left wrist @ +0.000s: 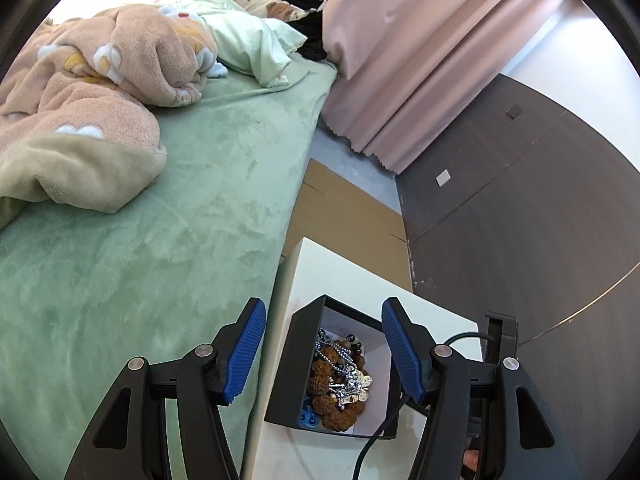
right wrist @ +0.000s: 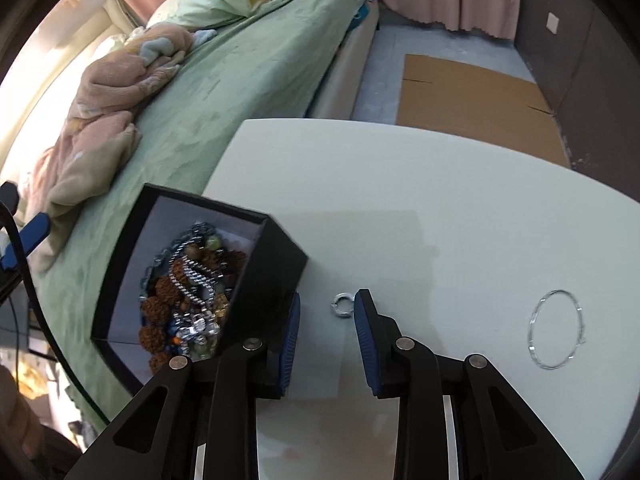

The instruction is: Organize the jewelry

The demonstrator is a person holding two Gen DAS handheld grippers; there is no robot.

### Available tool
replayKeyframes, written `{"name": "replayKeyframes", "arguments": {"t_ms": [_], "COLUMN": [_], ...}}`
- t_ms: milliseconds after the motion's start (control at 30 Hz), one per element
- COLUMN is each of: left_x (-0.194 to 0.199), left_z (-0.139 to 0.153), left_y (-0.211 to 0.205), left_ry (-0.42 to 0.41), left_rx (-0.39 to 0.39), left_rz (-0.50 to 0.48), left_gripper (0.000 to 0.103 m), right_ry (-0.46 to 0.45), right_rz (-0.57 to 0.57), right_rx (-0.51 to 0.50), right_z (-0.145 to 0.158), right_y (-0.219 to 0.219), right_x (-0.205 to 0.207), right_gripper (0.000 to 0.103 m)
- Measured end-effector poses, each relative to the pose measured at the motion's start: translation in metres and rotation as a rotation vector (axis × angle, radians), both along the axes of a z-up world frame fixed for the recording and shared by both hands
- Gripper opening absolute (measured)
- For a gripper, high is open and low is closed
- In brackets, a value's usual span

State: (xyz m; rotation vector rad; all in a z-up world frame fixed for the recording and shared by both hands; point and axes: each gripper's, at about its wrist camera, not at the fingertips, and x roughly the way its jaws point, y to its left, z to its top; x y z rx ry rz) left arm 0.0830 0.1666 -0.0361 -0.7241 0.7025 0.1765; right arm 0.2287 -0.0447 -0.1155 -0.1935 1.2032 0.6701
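Note:
A black jewelry box (right wrist: 276, 268) with a white lining stands at the left edge of the white table (right wrist: 440, 200), full of brown seed beads and silver chains (right wrist: 192, 292). In the left wrist view the box (left wrist: 288, 368) lies below and between the fingers of my open, empty left gripper (left wrist: 324, 352). My right gripper (right wrist: 326, 316) is open just right of the box. A small silver ring (right wrist: 341, 304) lies on the table between its fingertips. A thin silver wire bangle (right wrist: 556, 328) lies on the table to the right.
A bed with a green sheet (left wrist: 160, 220) and a pink blanket (left wrist: 80, 100) runs along the table's left side. Flat cardboard (right wrist: 472, 100) lies on the floor beyond the table. Pink curtains (left wrist: 400, 60) and a dark wall panel (left wrist: 520, 220) stand behind. A black cable (left wrist: 380, 436) crosses the box.

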Motion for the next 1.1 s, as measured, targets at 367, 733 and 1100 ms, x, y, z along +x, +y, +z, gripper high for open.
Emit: {"name": "replayKeyframes", "arguments": {"t_ms": [367,733,1100], "left_x": [-0.003,-0.004,-0.001], "left_z": [-0.001,-0.001,-0.005], "left_y": [0.002,0.003,0.000], "left_ry": [-0.006,-0.006,0.011], "left_rx": [-0.012,-0.017,-0.015], "left_rz": [0.008,0.013,-0.009], "left_gripper": [0.062,0.062,0.062], "right_ry": [-0.101,-0.203,-0.179], "right_rz": [0.095,0.201,0.170], "right_rx": [-0.067,-0.076,-0.001], "right_z": [0.000,-0.006,0.011], "right_y": [-0.002,0.003,-0.012], "right_x": [-0.006,-0.018,-0.014], "right_gripper": [0.031,0.020,0.015]}}
